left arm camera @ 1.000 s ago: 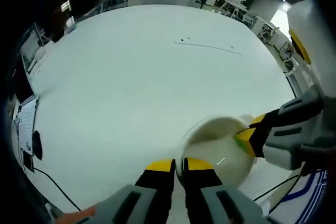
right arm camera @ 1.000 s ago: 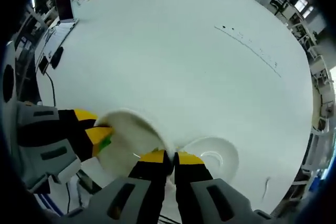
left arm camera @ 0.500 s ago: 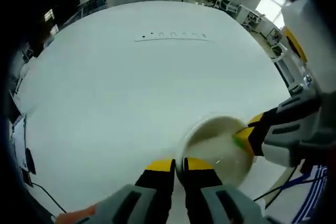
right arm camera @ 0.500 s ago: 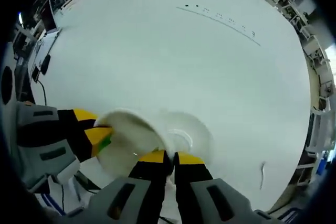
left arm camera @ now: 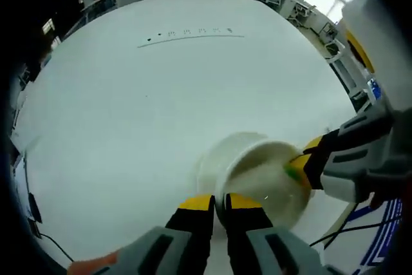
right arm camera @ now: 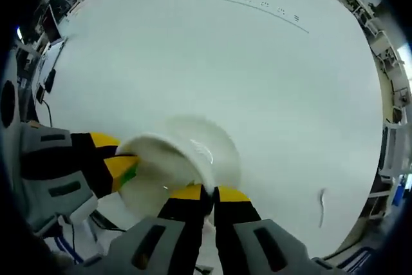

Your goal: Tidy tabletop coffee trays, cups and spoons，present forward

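- The white cup (left arm camera: 261,181) hangs above the white table (left arm camera: 161,107), over a saucer (right arm camera: 219,149).
- The left hand-held gripper (left arm camera: 219,203) is clamped on its near rim.
- The right hand-held gripper (right arm camera: 207,193) pinches the opposite rim.
- A spoon (right arm camera: 321,206) lies well apart near the table edge.
- A dotted line (left arm camera: 190,32) marks the far side.

The cup (left arm camera: 264,181) is white, creamy inside. The saucer (right arm camera: 215,152) is white too. The table (left arm camera: 161,107) is white, with a thin line of small black dots across it. Both grippers (left arm camera: 219,203) (right arm camera: 207,192) are grey with yellow and black tips. One tip has a green patch. The spoon (right arm camera: 321,207) looks pale grey.
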The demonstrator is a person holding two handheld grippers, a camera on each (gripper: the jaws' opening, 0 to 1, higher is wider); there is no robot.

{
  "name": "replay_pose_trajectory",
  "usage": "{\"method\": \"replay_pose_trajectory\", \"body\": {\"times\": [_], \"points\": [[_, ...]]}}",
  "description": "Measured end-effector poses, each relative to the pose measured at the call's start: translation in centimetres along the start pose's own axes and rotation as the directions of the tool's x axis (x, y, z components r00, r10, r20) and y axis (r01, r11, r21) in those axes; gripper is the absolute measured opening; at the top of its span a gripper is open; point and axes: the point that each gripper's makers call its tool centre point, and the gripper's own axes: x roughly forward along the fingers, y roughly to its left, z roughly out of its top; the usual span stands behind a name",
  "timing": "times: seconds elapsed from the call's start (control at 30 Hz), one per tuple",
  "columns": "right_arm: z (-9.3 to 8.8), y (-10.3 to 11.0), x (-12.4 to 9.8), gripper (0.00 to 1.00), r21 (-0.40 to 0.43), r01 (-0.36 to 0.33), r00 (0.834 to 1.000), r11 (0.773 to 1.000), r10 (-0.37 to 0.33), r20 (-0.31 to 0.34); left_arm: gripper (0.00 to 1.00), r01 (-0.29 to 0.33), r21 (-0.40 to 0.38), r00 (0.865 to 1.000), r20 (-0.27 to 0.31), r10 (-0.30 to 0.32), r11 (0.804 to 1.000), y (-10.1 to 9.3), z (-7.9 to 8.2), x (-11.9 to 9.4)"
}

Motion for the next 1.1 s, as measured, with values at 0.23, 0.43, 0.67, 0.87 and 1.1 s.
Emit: {"method": "replay_pose_trajectory", "body": {"times": [0.23,0.43,0.67,0.87,1.1], "points": [[-0.4,0.0,0.9,0.06,0.000,-0.010,1.000,1.000,0.010,-0.018,0.09,0.005,-0.002,1.000,-0.024,-0.005,1.000,0.6,0.8,1.1],[-0.6,-0.2,1.2,0.06,0.006,-0.017,0.999,1.000,0.017,-0.033,0.09,0.015,-0.010,0.999,-0.036,-0.016,1.000,0.4,0.6,1.4],[-0.3,-0.7,1.6,0.06,0.016,-0.024,0.999,1.000,0.025,-0.026,0.10,0.035,-0.032,0.999,-0.031,-0.036,0.999,0.4,1.2,1.6],[-0.6,-0.6,1.9,0.06,0.009,-0.026,1.000,1.000,0.026,-0.004,0.11,0.048,-0.047,0.999,-0.017,-0.048,0.998,0.2,1.3,1.7],[-0.3,-0.6,1.9,0.07,-0.035,-0.023,0.999,0.999,0.025,0.040,0.12,0.055,-0.014,0.998,0.009,-0.055,0.998,-0.1,1.5,2.0]]}}
